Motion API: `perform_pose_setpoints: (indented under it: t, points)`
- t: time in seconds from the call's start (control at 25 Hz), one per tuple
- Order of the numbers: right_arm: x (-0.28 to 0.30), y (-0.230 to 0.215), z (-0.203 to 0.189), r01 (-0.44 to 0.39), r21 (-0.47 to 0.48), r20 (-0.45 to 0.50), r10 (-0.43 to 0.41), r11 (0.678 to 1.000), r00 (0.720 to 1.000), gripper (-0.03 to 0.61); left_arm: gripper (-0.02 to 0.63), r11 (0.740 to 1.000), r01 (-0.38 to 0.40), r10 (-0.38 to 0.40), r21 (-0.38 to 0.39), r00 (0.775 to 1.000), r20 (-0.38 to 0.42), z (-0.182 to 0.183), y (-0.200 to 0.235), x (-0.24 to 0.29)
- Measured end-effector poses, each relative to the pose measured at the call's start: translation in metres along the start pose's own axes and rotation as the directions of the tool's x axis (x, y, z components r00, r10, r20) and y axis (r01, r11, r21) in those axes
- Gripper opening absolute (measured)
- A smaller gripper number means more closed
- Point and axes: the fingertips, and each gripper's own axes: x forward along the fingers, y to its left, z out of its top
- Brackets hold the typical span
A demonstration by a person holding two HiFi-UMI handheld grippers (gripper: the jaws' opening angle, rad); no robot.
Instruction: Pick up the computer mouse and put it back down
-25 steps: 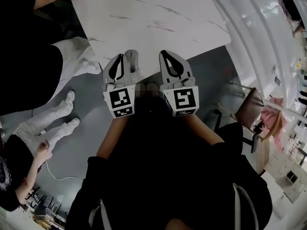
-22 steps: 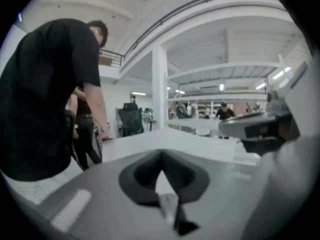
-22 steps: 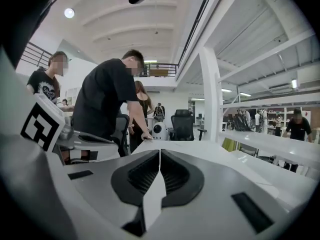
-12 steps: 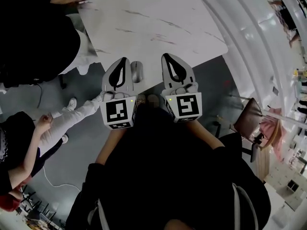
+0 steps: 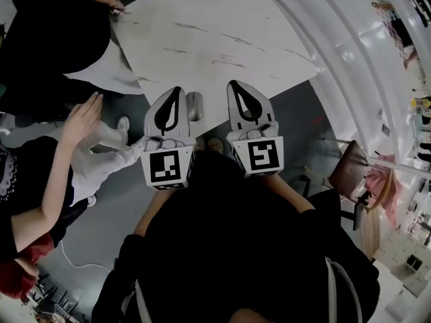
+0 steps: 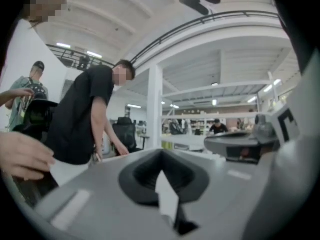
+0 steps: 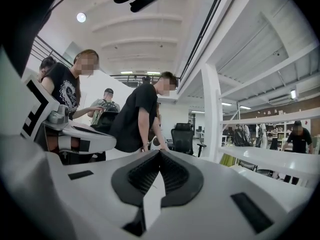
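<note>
Computer mouse point(image 5: 194, 106), small, grey, rounded plastic: flat on the white marble-veined table top point(image 5: 222, 25), close to its near edge, at 12 o'clock in the head view. Sits between both tools, just beside the grey-and-white left gripper point(image 5: 175, 94) at its 3 o'clock, and apart from the matching right gripper point(image 5: 234, 86) at 9 o'clock of that one. Left jaws pressed together, tips meeting, nothing between them; same for the right, per each gripper view. Could equally be a mouse waiting to be lifted or one already set back down.

Possible trouble, as judged from here:
- Knocked off the near edge onto the dark grey floor point(image 5: 303, 113) at 6 o'clock, if the closed left tool swings sideways to its 3 o'clock.
- Shoved across the smooth top instead of gripped, if closed jaws come down on it.
- Squeezed out from the pads on account of the smooth curved shell.
- Bumped arm: a bystander's raised hand point(image 5: 82, 116) at 9 o'clock, near the left tool.

Against a second ago: both tools held higher and more level, mouse now alongside the left tool rather than at its tip, jaws shut as before, bystander's hand newly raised.
</note>
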Motion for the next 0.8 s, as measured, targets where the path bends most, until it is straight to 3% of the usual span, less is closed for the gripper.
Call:
perform_pose_setpoints:
  t: [0.8]
  points:
    - [0.002,0.018,0.003,-0.001,0.000,0.008,0.001,1.000,1.000,0.020,0.006,0.999,0.034,-0.033,-0.033,0.999,0.030,0.006,0.003,-0.007]
